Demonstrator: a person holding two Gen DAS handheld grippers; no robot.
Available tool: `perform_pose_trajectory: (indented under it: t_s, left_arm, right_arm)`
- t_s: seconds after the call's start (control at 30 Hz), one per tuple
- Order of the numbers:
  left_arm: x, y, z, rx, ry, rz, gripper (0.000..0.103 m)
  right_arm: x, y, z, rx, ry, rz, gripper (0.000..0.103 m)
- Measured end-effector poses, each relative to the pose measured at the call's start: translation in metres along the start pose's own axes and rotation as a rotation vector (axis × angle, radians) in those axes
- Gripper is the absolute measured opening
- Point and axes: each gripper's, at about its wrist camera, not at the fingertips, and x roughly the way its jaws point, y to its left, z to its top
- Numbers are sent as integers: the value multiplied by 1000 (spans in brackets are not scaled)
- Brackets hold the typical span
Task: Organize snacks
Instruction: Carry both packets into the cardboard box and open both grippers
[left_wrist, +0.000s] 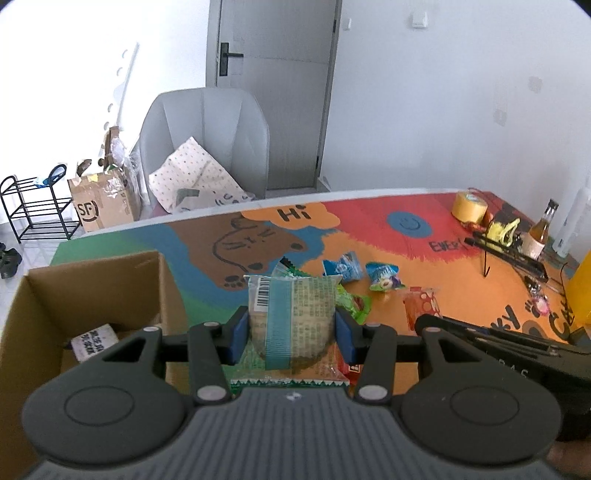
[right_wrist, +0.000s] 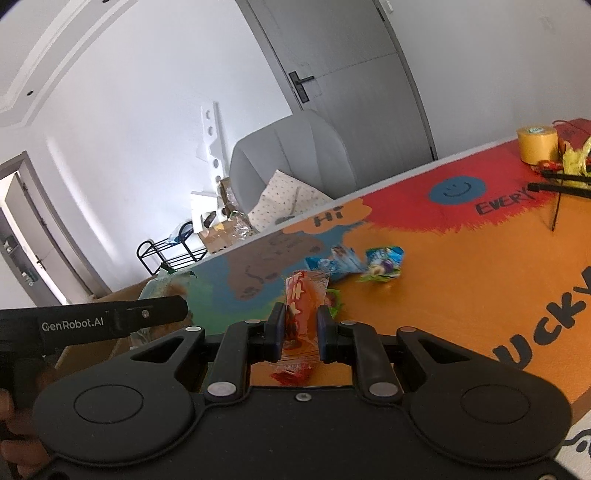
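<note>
The right hand-held gripper (right_wrist: 301, 328) is clamped on a red-and-clear snack packet (right_wrist: 301, 314), held upright between its blue pads above the colourful table (right_wrist: 461, 280). Beyond it two blue snack packets (right_wrist: 334, 262) (right_wrist: 382, 264) lie side by side on the orange patch. At the left edge the left hand-held gripper (right_wrist: 162, 314) reaches in, with a pale wrapped snack (right_wrist: 162, 286) behind it. A yellow tape roll (right_wrist: 535, 142) stands at the far right.

Both wrist views look down-forward, close over the painted table (left_wrist: 424, 258), probably sharing its middle.

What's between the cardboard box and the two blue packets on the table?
Left wrist view: the pastry packet held in the left tongs, with green wrappers behind it.
</note>
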Motion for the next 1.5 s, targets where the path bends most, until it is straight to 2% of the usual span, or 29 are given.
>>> perform_pose_trajectory:
  t_s: [0.63, 1.3, 1.5]
  left_arm:
    - [-37, 57, -1, -85, -72, 47, 47]
    - [-43, 137, -5, -206, -81, 124, 48]
    - [-43, 152, -7, -221, -65, 122, 48]
  right_arm:
    - [9, 54, 2, -71, -2, 64, 16]
    - [39, 117, 5, -153, 25, 114, 16]
    - [49, 135, 7, -179, 33, 127, 16]
